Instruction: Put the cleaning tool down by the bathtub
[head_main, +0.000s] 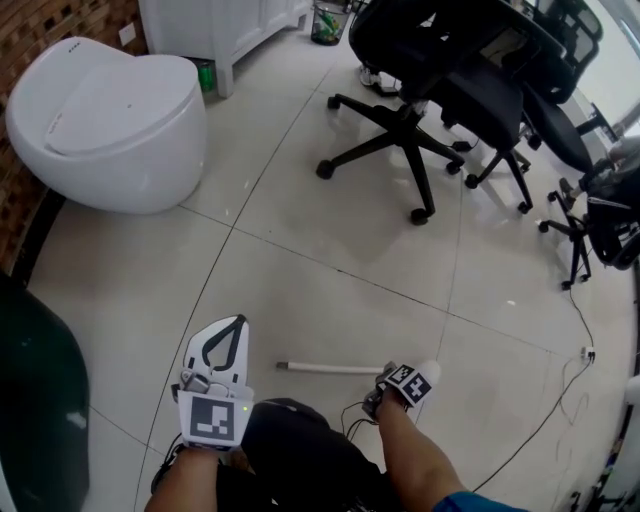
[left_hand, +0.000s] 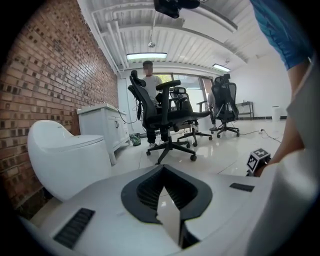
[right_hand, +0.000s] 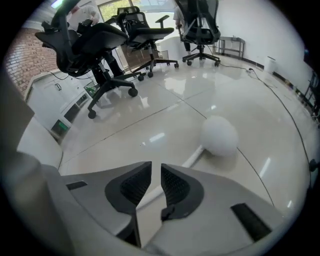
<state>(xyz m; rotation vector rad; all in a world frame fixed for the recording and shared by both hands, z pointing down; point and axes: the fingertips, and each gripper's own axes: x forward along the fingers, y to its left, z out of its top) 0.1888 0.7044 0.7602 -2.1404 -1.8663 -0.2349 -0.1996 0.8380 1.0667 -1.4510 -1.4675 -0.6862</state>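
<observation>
Low down, holds right gripper (right_hand: 156, 169) slightly parted over brush (right_hand: 219, 136) lying on floor (head_main: 330, 300); left gripper (left_hand: 163, 170) closed, empty.

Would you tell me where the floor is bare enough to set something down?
The tiles between the white toilet and the nearest office chair are bare, right down to the cleaning tool. It is crowded at the right, with the other chairs and a cable.
</observation>
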